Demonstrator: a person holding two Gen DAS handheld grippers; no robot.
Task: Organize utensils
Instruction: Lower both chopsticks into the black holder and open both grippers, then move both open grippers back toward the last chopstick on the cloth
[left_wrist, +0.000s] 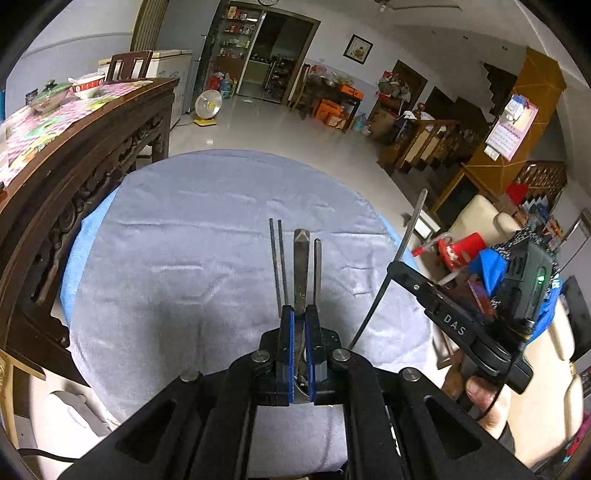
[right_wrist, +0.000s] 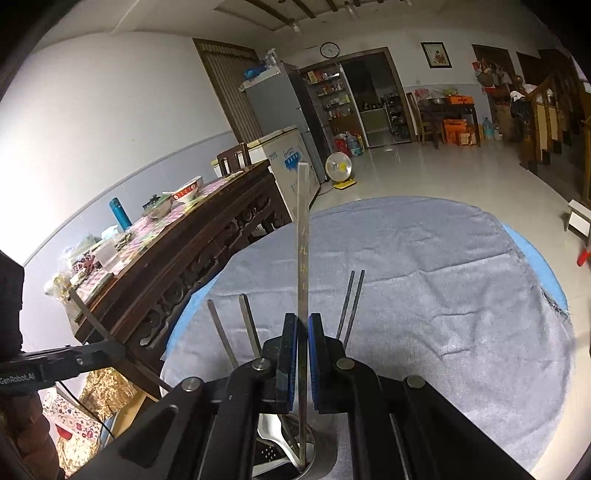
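My left gripper (left_wrist: 300, 314) is shut on a flat metal utensil handle (left_wrist: 301, 266) with a pointed tip, held over the grey cloth (left_wrist: 184, 240). Two dark chopsticks (left_wrist: 279, 258) and another metal handle (left_wrist: 317, 266) stick up beside it. My right gripper (right_wrist: 303, 325) is shut on a long flat steel handle (right_wrist: 303, 236) whose lower end stands in a metal utensil holder (right_wrist: 317, 461) below the fingers. Two dark chopsticks (right_wrist: 352, 302) and two flat metal handles (right_wrist: 236, 328) rise beside it. The right gripper also shows in the left wrist view (left_wrist: 397, 266), holding that steel handle (left_wrist: 412, 225).
A round table covered with the grey cloth over a blue one (right_wrist: 535, 266). A dark carved wooden table (left_wrist: 92, 155) with bowls (left_wrist: 86, 85) stands to the left. A white spoon (right_wrist: 273, 435) lies in the holder. Chairs and clutter are at the right (left_wrist: 480, 236).
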